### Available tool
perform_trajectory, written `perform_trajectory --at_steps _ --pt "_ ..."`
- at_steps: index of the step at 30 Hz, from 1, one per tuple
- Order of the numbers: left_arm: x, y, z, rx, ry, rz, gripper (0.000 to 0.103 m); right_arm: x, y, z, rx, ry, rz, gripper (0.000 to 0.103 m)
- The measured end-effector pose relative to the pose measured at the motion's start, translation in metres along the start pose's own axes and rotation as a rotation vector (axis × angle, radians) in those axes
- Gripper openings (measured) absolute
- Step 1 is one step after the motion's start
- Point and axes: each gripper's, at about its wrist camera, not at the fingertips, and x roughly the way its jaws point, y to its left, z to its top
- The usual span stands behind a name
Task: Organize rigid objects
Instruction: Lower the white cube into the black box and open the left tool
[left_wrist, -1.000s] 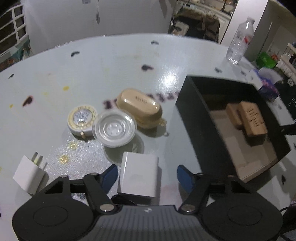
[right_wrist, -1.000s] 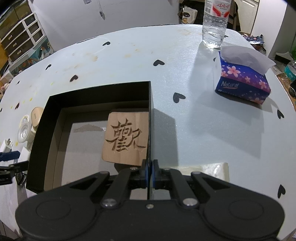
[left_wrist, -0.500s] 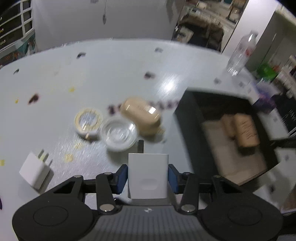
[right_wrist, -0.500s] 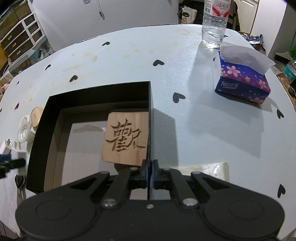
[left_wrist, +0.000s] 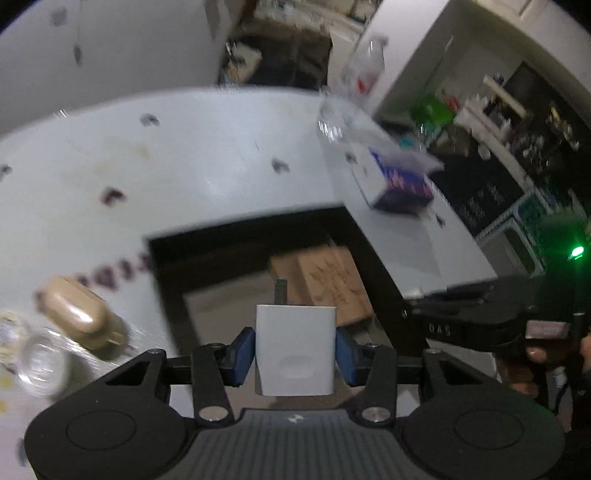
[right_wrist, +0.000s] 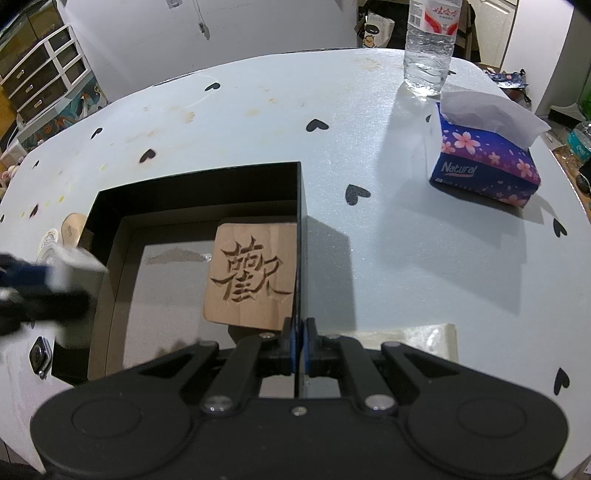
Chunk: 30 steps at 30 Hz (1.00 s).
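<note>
We carried the white charger (left_wrist: 295, 347), clenched in the left gripper (left_wrist: 295, 349), toward the black box (right_wrist: 199, 177); our right gripper (right_wrist: 299, 345) pinched its wall; lowering comes next.

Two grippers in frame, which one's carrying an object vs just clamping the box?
The left gripper carries the white charger, lifted over the black box. The right gripper only pinches the box's wall.
</note>
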Motion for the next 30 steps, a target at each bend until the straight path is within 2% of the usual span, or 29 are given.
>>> perform_trajectory --at_steps 7,12,13,15,17,20,22,24,25,30 --pt "0.050 -0.006 -0.003 -0.118 0.156 -0.015 0.047 0.000 0.000 0.000 0.001 0.000 0.000 0.004" --pt "0.068 -0.003 -0.005 -0.197 0.216 -0.036 0.047 0.000 0.000 0.000 0.001 0.000 0.000 0.004" --pt "0.071 -0.003 -0.005 -0.225 0.225 -0.043 0.049 0.000 0.000 0.000 0.001 0.000 0.000 0.004" --pt "0.077 -0.001 -0.006 -0.277 0.248 -0.089 0.065 0.000 0.000 0.000 0.002 0.000 0.001 0.004" --pt "0.076 -0.001 -0.007 -0.281 0.248 -0.105 0.066 0.000 -0.001 0.000 0.006 0.001 0.004 0.004" --pt "0.073 0.000 -0.007 -0.276 0.246 -0.129 0.060 0.000 -0.001 0.000 0.003 0.002 0.001 0.004" --pt "0.073 0.001 -0.008 -0.272 0.247 -0.126 0.052 0.000 -0.001 0.000 -0.001 0.003 -0.003 0.004" --pt "0.075 0.002 -0.009 -0.274 0.251 -0.148 0.037 0.000 -0.001 0.000 0.002 0.003 0.000 0.004" --pt "0.077 0.003 -0.011 -0.274 0.252 -0.166 0.033 0.000 -0.002 0.000 0.006 0.004 0.003 0.004" --pt "0.083 -0.007 -0.014 -0.194 0.217 -0.217 0.031 0.001 -0.004 0.002 0.014 0.010 0.011 0.005"
